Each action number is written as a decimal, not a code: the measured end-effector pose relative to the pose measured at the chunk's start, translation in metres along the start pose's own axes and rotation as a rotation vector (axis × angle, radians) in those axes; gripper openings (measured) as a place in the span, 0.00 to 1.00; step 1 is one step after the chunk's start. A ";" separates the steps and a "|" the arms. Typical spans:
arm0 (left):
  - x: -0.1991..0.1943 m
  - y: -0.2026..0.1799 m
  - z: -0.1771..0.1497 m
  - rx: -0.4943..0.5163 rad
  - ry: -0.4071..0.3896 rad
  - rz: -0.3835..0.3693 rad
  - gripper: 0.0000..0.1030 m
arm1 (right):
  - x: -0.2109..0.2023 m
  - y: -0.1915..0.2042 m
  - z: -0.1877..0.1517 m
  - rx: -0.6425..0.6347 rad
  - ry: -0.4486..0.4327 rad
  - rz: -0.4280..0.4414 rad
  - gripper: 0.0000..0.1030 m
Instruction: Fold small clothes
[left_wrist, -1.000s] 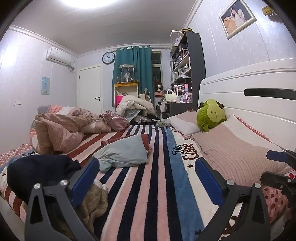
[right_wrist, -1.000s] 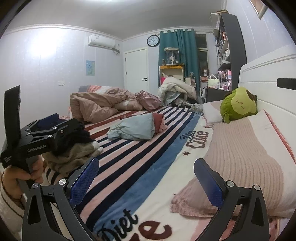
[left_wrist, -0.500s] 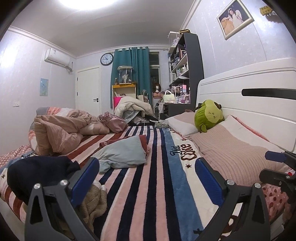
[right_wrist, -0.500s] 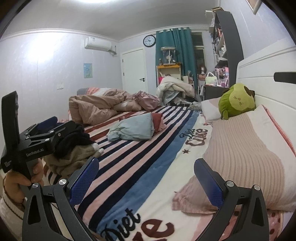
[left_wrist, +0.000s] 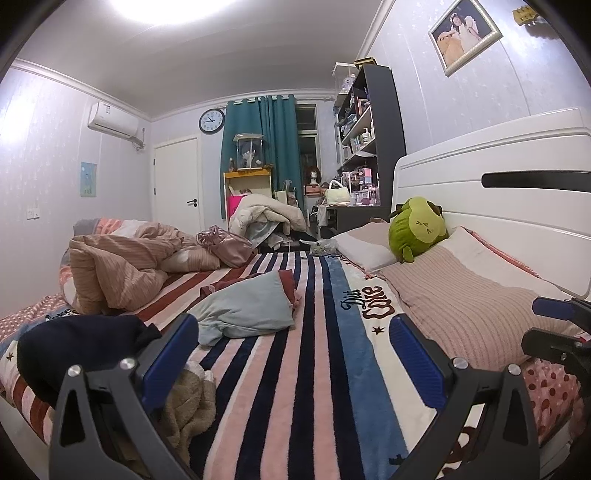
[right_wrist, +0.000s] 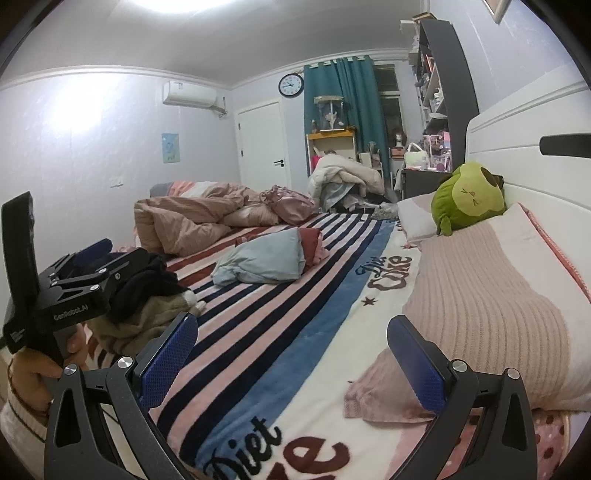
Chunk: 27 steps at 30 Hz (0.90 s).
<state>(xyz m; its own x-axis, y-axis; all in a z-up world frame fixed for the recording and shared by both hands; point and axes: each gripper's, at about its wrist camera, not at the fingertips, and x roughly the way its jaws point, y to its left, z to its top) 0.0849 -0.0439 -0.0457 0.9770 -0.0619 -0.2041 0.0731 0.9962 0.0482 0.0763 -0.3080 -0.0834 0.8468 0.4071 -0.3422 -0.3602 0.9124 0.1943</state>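
Note:
A light blue garment (left_wrist: 247, 308) lies crumpled on the striped blanket (left_wrist: 306, 369) mid-bed, with a red garment (left_wrist: 288, 282) under its far edge; both show in the right wrist view, blue (right_wrist: 264, 260) and red (right_wrist: 312, 240). A dark navy garment (left_wrist: 81, 347) and a tan one (left_wrist: 188, 406) sit at the bed's near left edge. My left gripper (left_wrist: 291, 358) is open and empty, held above the blanket near that pile. My right gripper (right_wrist: 291, 358) is open and empty over the blanket's near end. The left gripper (right_wrist: 92, 266) shows from the side in the right wrist view.
A rumpled pink duvet (left_wrist: 122, 266) lies at the far left of the bed. A ribbed pink pillow (left_wrist: 458, 302) and a green plush toy (left_wrist: 417, 229) lie against the white headboard (left_wrist: 498, 199). A desk, shelves and a clothes heap stand beyond the bed's far end.
Both grippers have shifted slightly; the views tilted a little upward. Nothing on the bed has moved.

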 end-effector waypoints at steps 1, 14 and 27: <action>0.000 0.000 0.000 0.000 0.000 0.001 0.99 | 0.000 -0.001 0.000 -0.001 0.000 0.000 1.00; 0.000 -0.001 0.000 0.004 0.002 -0.003 0.99 | -0.007 0.000 0.002 0.024 -0.015 -0.025 1.00; 0.003 0.000 -0.001 0.012 0.003 0.001 0.99 | -0.012 0.001 0.003 0.040 -0.019 -0.037 1.00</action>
<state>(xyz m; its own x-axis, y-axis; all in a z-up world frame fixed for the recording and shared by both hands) 0.0872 -0.0444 -0.0474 0.9765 -0.0608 -0.2066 0.0747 0.9954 0.0601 0.0671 -0.3120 -0.0764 0.8667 0.3723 -0.3319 -0.3131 0.9241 0.2189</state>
